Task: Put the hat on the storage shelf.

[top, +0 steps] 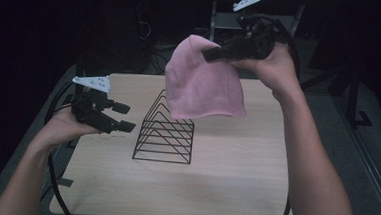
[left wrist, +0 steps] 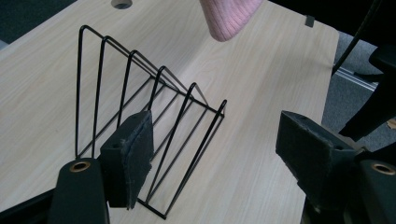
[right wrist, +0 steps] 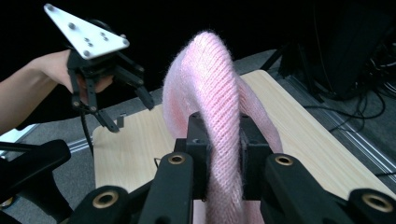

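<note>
1. Pink knit hat (top: 205, 83) hangs in the air, pinched near its crown by the right tongs (top: 213, 54), above and just behind the black wire rack (top: 166, 131); its open brim ends a little above the rack's rear wires, and whether the two touch cannot be told from the high view.
2. In the right gripper view the right tongs (right wrist: 223, 154) are pressed together on a fold of the hat (right wrist: 215, 84), the ribbed knit bulging up between the two black jaws and spilling down in front of them.
3. The left tongs (top: 123, 117) hover to the left of the rack, just above the worktop (top: 235, 165), jaws spread wide and gripping nothing; the person's left hand (top: 67, 127) wraps the handle and a grey three-cornered plate (top: 94, 83) sits on top.
4. From the left gripper view the spread left tongs (left wrist: 215, 158) frame the rack (left wrist: 140, 121), whose triangular wire dividers stand upright in a row on the pale wood worktop (left wrist: 261, 74); the brim of the hat (left wrist: 229, 18) dangles in at the top, beyond the rack.
5. The person's right hand (top: 273, 67) holds its gripper high, well above the rack, with the forearm rising from the near right edge of the worktop.
6. A black cable (top: 56, 184) trails from the left gripper down past the worktop's near left corner, well left of the rack.
</note>
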The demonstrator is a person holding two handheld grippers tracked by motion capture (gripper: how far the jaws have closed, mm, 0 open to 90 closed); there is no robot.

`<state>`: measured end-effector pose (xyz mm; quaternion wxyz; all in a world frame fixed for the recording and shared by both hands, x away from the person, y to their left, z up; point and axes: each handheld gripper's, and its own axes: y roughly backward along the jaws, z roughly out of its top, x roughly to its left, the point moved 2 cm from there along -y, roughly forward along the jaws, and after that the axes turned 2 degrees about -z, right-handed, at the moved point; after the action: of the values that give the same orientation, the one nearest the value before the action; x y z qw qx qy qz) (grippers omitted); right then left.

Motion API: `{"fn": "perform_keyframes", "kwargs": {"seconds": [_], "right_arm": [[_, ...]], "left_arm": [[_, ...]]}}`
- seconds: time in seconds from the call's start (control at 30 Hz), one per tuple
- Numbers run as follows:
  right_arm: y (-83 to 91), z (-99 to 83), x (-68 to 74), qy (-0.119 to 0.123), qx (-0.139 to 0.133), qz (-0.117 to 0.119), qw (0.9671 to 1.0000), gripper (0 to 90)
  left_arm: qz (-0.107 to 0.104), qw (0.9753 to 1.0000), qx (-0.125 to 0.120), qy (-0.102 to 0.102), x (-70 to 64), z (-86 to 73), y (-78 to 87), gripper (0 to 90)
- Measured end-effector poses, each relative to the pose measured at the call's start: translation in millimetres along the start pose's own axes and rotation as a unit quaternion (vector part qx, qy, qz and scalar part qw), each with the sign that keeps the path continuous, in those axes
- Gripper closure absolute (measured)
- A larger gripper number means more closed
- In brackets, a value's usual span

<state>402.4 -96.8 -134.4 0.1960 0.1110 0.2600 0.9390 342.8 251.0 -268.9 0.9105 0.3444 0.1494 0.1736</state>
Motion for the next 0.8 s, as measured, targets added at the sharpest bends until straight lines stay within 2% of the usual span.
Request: {"fn": "perform_keyframes", "kwargs": {"seconds": [0.2, 0.63, 0.8], "right_arm": [[-13.4, 11.8, 9.5, 0.015, 0.003, 0.015, 0.9998, 78.1], [-40.3, 25.6, 25.3, 0.03, 0.005, 0.041, 0.9987, 78.0], [-54.4, 31.9, 31.7, 0.04, -0.003, 0.056, 0.9976, 78.0]], "left_arm": [[0.004, 1.0, -0.006, 0.0, 2.5, 0.2, -0.6, 27.9], [0.003, 0.9996, -0.028, 0.004, 4.0, 5.6, 0.7, 31.7], [-0.001, 0.9991, -0.04, 0.013, 6.7, 3.2, 2.9, 42.5]]}}
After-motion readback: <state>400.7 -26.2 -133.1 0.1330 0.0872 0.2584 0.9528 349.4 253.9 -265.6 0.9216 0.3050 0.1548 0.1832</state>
